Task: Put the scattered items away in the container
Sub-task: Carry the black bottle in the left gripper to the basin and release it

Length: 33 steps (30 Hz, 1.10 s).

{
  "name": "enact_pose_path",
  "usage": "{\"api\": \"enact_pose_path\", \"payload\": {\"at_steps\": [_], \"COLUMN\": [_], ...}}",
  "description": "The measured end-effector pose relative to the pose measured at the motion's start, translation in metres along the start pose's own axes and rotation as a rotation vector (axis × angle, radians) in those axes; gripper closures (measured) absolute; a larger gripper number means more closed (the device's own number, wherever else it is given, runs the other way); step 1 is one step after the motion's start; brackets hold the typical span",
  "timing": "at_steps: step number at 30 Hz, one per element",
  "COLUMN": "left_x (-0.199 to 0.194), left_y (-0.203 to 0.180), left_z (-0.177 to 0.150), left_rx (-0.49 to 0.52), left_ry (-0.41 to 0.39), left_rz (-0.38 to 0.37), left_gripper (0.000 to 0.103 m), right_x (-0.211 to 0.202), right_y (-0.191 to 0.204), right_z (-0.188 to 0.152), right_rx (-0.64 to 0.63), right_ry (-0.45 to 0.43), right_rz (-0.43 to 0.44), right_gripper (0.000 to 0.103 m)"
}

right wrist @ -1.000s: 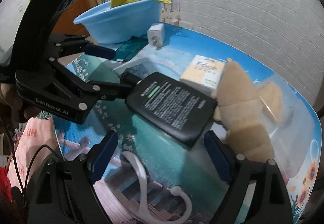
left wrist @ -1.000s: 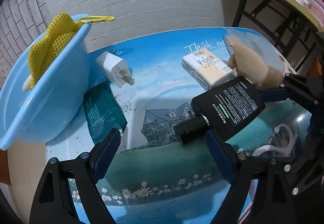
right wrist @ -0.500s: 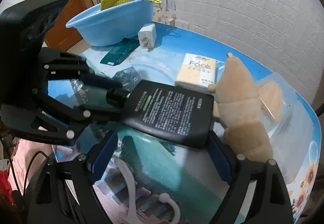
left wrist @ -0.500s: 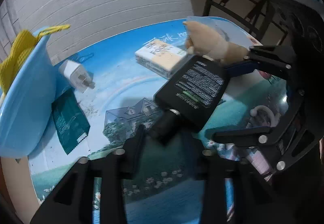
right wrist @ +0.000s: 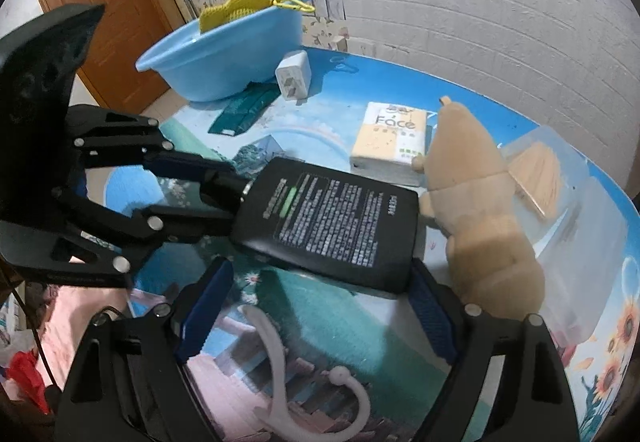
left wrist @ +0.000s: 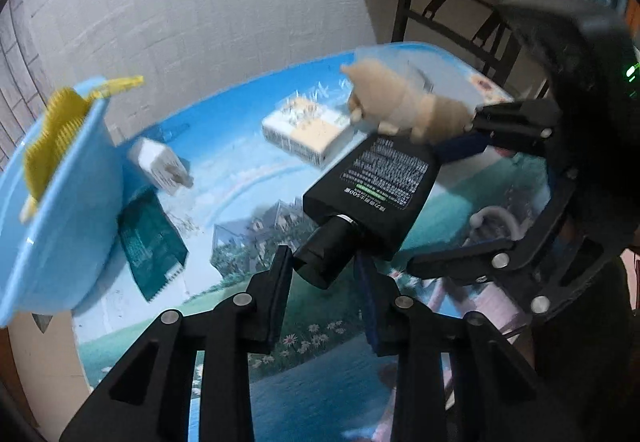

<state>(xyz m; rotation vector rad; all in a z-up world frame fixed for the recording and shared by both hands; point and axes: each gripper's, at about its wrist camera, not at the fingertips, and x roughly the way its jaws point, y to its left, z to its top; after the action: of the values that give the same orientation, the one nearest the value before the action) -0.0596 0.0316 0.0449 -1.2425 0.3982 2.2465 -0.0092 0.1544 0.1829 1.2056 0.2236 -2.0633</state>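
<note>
Worktop [right wrist: 472,114] with scenic print carries all. Blue basin [right wrist: 224,58] at far left edge, yellow mesh [right wrist: 232,8] on its rim. Black bottle [right wrist: 332,226] mid-worktop: left tongs [left wrist: 324,274] clamped on its cap, right tongs [right wrist: 316,294] spread wide either side of its base. Plush toy [right wrist: 476,194] touches bottle. Tissue pack [right wrist: 390,138] behind; charger [right wrist: 294,76] and green sachet [right wrist: 244,110] beside basin.
</note>
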Motion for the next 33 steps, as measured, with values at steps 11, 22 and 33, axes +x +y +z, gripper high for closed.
{"api": "enact_pose_path", "payload": {"at_steps": [11,22,33], "left_x": [-0.031,-0.105,-0.117], "left_y": [-0.006,0.041,0.157], "left_z": [0.017,0.046,0.025], "left_rx": [0.028,-0.038,-0.209], "left_ry": [-0.056,-0.184,-0.151], "left_rz": [0.036,0.155,0.32], "left_gripper": [0.073,0.072,0.071], "right_x": [-0.031,-0.063,0.014], "right_y": [0.003,0.034,0.093], "right_z": [0.014,0.096,0.205], "right_rx": [0.03,-0.078,-0.221], "right_ry": [-0.083,-0.22,-0.203], "right_rz": [0.023,0.045,0.112], "right_gripper": [0.019,0.019,0.019]}}
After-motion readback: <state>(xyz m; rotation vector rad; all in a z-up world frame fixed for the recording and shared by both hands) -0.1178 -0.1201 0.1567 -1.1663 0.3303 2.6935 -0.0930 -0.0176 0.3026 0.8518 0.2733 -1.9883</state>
